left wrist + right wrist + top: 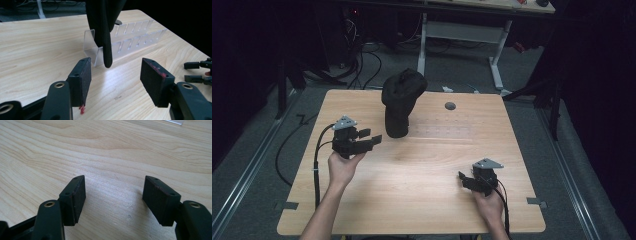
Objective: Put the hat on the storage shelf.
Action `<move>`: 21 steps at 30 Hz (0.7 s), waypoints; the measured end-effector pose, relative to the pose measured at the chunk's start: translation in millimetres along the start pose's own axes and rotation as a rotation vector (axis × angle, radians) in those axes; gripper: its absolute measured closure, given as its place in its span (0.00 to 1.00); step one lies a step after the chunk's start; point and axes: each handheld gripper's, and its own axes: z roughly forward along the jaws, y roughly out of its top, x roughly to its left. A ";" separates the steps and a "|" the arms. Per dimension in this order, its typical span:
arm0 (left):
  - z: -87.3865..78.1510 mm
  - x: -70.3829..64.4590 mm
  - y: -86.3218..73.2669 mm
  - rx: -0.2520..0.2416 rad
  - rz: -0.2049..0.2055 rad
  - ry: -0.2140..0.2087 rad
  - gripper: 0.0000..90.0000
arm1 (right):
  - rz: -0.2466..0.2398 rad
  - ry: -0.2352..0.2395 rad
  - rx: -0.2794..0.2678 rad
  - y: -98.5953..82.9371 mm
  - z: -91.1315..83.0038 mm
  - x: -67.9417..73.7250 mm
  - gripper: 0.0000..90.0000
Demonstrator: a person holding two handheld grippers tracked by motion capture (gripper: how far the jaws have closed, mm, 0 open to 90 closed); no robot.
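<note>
A black cloth thing (399, 100), shaped like a cap, stands upright at the back middle of the wooden table (422, 200). In the left gripper view it (102, 30) hangs over the near end of a clear slotted plastic rack (130, 42). My left gripper (373, 137) is open just left of the black thing, with nothing between its jaws (115, 75), which point at the thing's lower edge. My right gripper (463, 180) rests open near the table's front right, its jaws (115, 195) over bare wood. It also appears at the right edge of the left gripper view (197, 72).
A small grey round cap (450, 106) sits in the tabletop behind the rack. Beyond the table stands a white-legged desk (462, 30), with cables (362, 65) on the grey floor. Tape marks stick out at the table's front corners.
</note>
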 end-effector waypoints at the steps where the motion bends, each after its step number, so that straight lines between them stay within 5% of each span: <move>1: -0.9 -0.5 -1.2 0.001 0.000 -0.001 0.47 | -0.002 0.000 0.000 0.0 0.0 -0.1 0.39; 21: -11.6 -10.2 -29.4 0.010 0.001 -0.019 0.46 | -0.001 0.000 0.000 0.0 0.0 -0.1 0.39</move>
